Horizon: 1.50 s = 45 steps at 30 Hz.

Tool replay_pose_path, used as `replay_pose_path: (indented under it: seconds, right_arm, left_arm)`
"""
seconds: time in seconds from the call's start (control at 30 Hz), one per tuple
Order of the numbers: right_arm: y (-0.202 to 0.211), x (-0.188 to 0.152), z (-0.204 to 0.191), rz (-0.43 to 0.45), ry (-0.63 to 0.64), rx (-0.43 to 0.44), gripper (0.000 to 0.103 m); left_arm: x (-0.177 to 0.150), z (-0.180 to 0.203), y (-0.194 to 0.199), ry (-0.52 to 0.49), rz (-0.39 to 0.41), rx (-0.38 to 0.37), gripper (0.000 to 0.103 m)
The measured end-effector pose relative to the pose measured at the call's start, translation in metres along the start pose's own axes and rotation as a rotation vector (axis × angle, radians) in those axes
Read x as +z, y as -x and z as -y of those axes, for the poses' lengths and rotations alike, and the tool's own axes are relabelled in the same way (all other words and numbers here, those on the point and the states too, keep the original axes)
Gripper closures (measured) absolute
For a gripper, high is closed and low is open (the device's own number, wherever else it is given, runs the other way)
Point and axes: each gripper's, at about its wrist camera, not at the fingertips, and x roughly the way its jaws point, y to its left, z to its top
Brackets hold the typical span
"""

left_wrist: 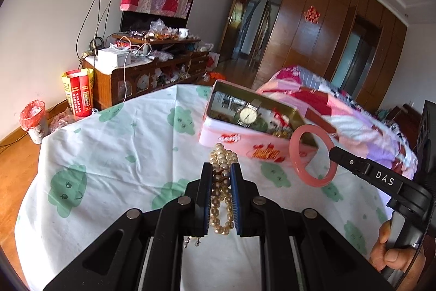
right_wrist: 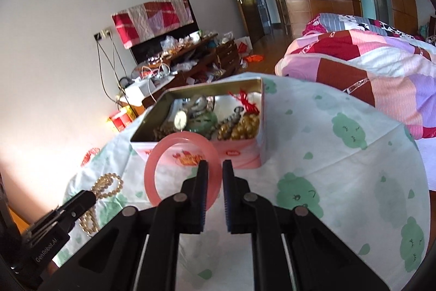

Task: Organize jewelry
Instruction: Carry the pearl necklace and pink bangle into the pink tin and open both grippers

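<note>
Already the right hand-held gripper (right_wrist: 215, 168) pinches the pink ring-shaped bangle (right_wrist: 182, 171) by its rim, the left hand-held gripper (left_wrist: 221, 171) clamps the cream pearl strand (left_wrist: 222, 190); either may slip short of the pink tin box (right_wrist: 250, 152)

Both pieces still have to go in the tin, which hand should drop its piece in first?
Probably right. The right hand-held gripper holds the pink bangle lifted just before the open tin. The left hand-held gripper clamps the pearl strand farther back.
</note>
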Motion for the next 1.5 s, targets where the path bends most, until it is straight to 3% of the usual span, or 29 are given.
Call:
replay_pose_path:
  seconds: [0.3, 0.63, 0.93, 1.1, 1.5]
  right_arm:
    - [0.006, 0.023, 0.007, 0.064, -0.064, 0.009, 0.09]
    - [-0.011, 0.056, 0.024, 0.113, -0.139, -0.005, 0.09]
    - [-0.053, 0.078, 0.027, 0.127, -0.179, -0.034, 0.09]
    - [-0.078, 0.067, 0.029, 0.088, -0.185, -0.045, 0.09]
    - [-0.093, 0.057, 0.027, 0.038, -0.165, -0.075, 0.09]
  left_arm:
    - [0.032, 0.018, -0.008, -0.049, 0.079, -0.035, 0.091]
    - [0.077, 0.029, -0.045, -0.091, 0.146, -0.046, 0.091]
    - [0.087, 0.043, -0.108, -0.115, 0.093, -0.019, 0.091]
    - [0.079, 0.049, -0.12, -0.149, 0.066, -0.008, 0.091]
    - [0.069, 0.054, -0.138, -0.209, 0.015, 0.066, 0.091]
